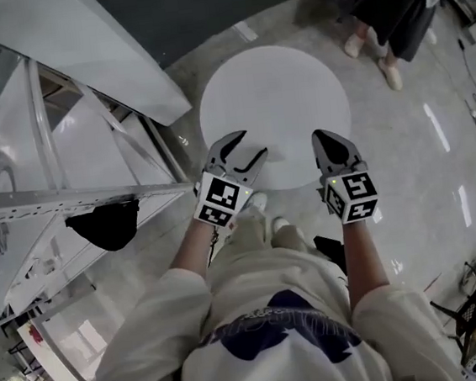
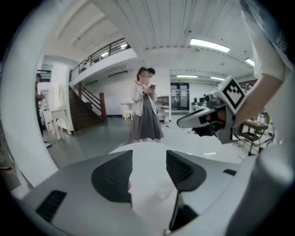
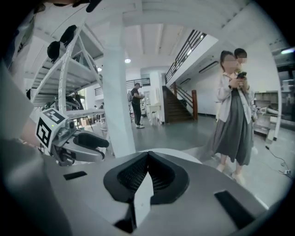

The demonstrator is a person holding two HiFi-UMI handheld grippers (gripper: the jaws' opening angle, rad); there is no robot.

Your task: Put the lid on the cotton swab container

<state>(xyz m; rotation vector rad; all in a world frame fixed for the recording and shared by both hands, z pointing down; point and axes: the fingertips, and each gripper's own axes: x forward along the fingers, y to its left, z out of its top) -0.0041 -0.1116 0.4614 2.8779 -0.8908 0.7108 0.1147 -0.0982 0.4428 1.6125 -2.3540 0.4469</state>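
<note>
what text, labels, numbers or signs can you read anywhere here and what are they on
None: no word, number or brand can be read in any view.
Left hand-held gripper and right hand-held gripper: black-and-white square patterns only, no letters.
Shirt: a dark blue print, too unclear to read as text.

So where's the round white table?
The round white table sits in the head view's centre, just beyond the left gripper and right gripper; a grey-skirted person stands past it.
</note>
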